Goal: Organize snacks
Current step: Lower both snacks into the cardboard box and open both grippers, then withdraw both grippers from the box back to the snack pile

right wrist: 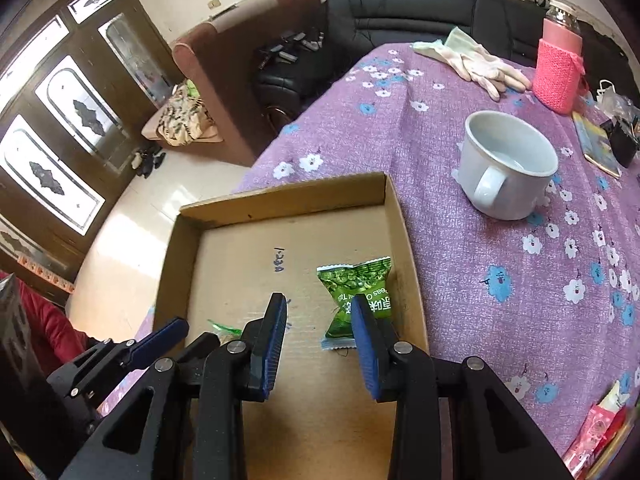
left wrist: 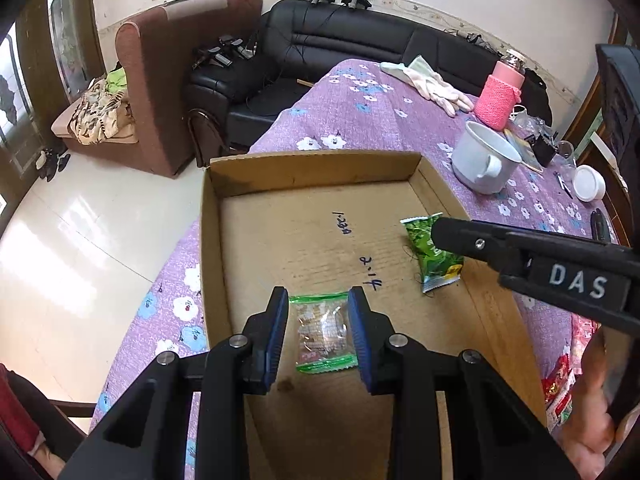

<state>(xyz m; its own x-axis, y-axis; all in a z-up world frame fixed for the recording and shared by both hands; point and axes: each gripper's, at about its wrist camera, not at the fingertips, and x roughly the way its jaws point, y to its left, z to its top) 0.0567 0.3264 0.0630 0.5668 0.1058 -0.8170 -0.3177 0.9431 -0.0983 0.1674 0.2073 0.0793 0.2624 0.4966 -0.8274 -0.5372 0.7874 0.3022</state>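
A shallow cardboard box [left wrist: 312, 160] [right wrist: 280, 196] sits on the purple flowered tablecloth. A clear snack packet with green ends [left wrist: 324, 332] [right wrist: 224, 326] lies flat on the box floor. It shows between the fingers of my left gripper [left wrist: 318, 294] [right wrist: 168, 334], which hovers over it open without pressing it. A green pea packet [left wrist: 430, 256] [right wrist: 352, 284] lies near the box's right wall. My right gripper [right wrist: 318, 300] [left wrist: 460, 236] is open above and just left of it, holding nothing.
Right of the box stand a white mug [right wrist: 508, 164] [left wrist: 480, 160] and a pink knit-sleeved bottle [right wrist: 558, 64]. Pale gloves [right wrist: 476, 64] lie at the far edge. Red and pink snack packets [right wrist: 600, 420] [left wrist: 560, 392] lie near right, beside a hand [left wrist: 588, 420].
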